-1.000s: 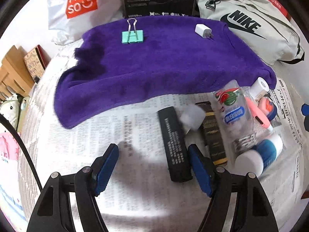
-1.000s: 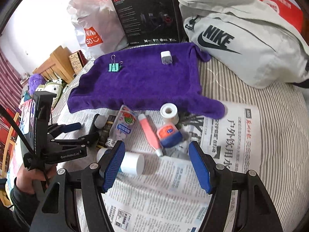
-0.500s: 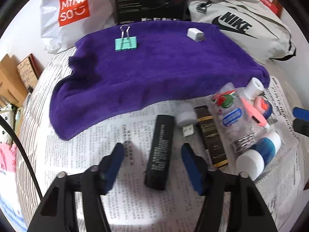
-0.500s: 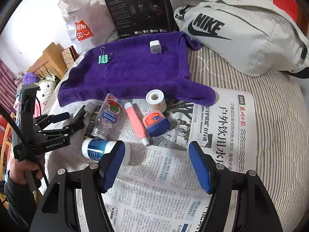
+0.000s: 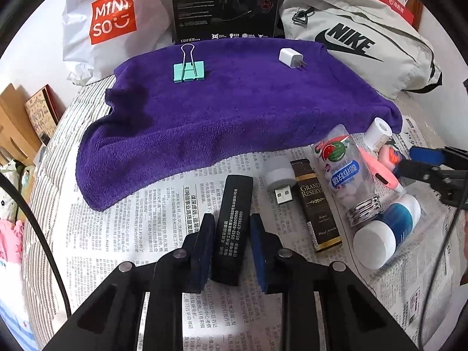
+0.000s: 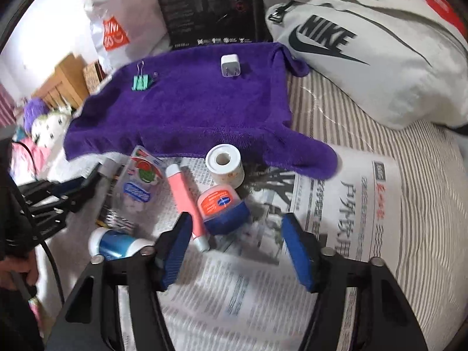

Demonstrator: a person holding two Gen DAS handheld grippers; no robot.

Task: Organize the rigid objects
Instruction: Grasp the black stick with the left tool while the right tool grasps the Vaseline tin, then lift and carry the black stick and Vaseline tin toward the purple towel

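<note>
My left gripper [image 5: 232, 219] is shut on a black bar with white print [image 5: 234, 201] that lies on the newspaper [image 5: 163, 204]. My right gripper [image 6: 237, 219] hangs low over the paper, its jaws closing. A small orange-and-blue jar [image 6: 222, 207] sits between its fingertips, and the pads are not touching it. A pink tube [image 6: 184, 196] lies against the left finger. On the purple towel [image 5: 234, 111] rest a teal binder clip [image 5: 188, 68] and a white charger [image 5: 289, 58].
A USB light [image 5: 280, 180], brown slim box [image 5: 316, 204], clear bottle [image 5: 342, 172], tape roll [image 6: 224, 165] and blue-white jar [image 5: 386, 234] crowd the paper. A Nike bag [image 6: 365, 58], black box [image 5: 225, 3] and white shopping bag [image 5: 111, 20] stand behind the towel.
The left jaws came together on the black bar. The right gripper sank toward the orange-and-blue jar and its jaws narrowed.
</note>
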